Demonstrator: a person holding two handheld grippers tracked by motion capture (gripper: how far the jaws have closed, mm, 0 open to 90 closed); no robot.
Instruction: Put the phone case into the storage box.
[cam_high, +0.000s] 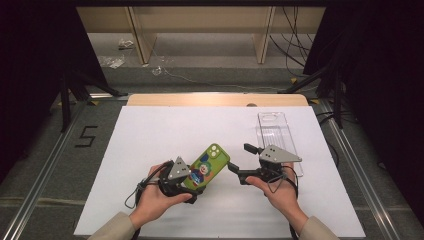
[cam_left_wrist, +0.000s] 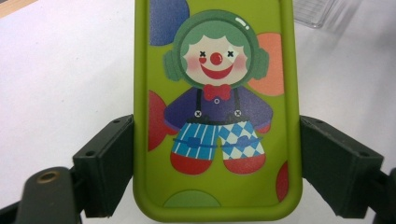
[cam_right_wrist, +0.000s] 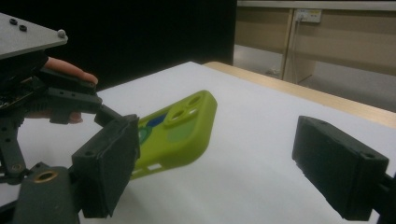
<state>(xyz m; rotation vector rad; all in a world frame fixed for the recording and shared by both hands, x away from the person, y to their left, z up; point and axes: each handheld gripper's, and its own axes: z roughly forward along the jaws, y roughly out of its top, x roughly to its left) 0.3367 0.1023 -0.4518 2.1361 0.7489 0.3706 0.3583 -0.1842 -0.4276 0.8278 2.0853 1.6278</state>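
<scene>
Open white table surface (cam_high: 165, 130) is left across the far left and centre, where nothing is set down and a gripper could be passed freely. The far right is taken up by a clear plastic tray (cam_high: 276, 131), lying flat along the right edge. Near the front, the middle is blocked by a green phone case (cam_high: 206, 167), held raised and tilted off the table by the left gripper (cam_high: 186, 181), whose jaws are pressed against its two long sides. Between the case's upper end and the wide-spread jaws of the right gripper (cam_high: 242, 162) only a narrow gap is left. Bare surface is found at the front right corner.
</scene>
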